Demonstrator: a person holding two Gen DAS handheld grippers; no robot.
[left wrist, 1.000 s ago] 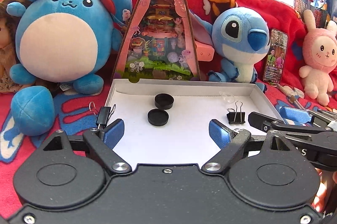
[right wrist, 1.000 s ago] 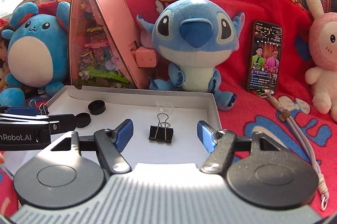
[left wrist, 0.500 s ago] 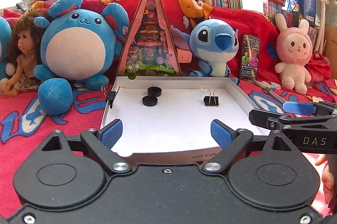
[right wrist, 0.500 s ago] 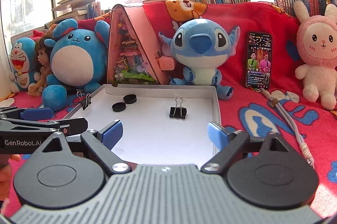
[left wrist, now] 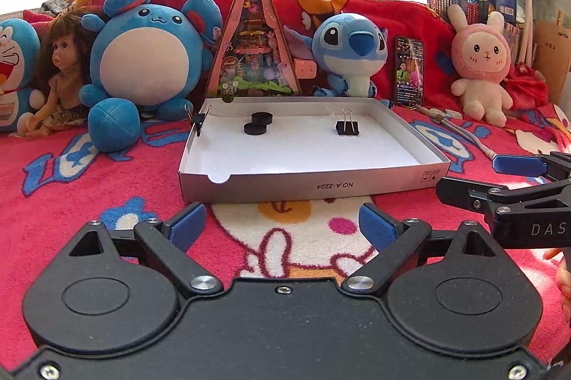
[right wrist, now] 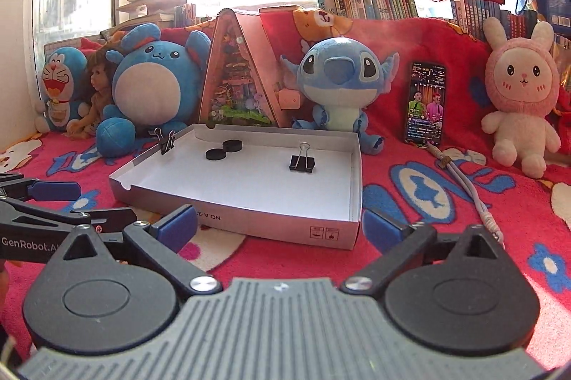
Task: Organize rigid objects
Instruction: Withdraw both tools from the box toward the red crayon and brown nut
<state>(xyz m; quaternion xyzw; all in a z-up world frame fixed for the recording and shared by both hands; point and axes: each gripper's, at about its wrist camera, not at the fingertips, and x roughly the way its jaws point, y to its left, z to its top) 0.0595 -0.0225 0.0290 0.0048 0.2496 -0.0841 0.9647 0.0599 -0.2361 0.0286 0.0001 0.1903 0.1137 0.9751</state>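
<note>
A shallow white cardboard tray (left wrist: 310, 182) is seen lying on a red patterned blanket (left wrist: 89, 173), and the task's things are found inside it: two black round caps (left wrist: 255, 128), touching one another, near the tray's far left corner, and a black binder clip (left wrist: 347, 127) standing on its base toward the far right, its wire handles raised. A second binder clip (left wrist: 197, 122) is seen clamped on the tray's left wall close to the far corner. All of these are judged to be light, stiff and unbreakable. The caps look smooth and low, so a slip is likely unless they are pinched across their rims; the standing clip is best taken across its black body, or by its wire loops, which may swing. The clip on the wall is expected to resist, since its spring grips the cardboard, and the light tray could be dragged along with it. The left gripper (left wrist: 282, 224) and the right gripper (right wrist: 278, 226) are both held short of the tray's near edge, jaws opening, with nothing between them.
</note>
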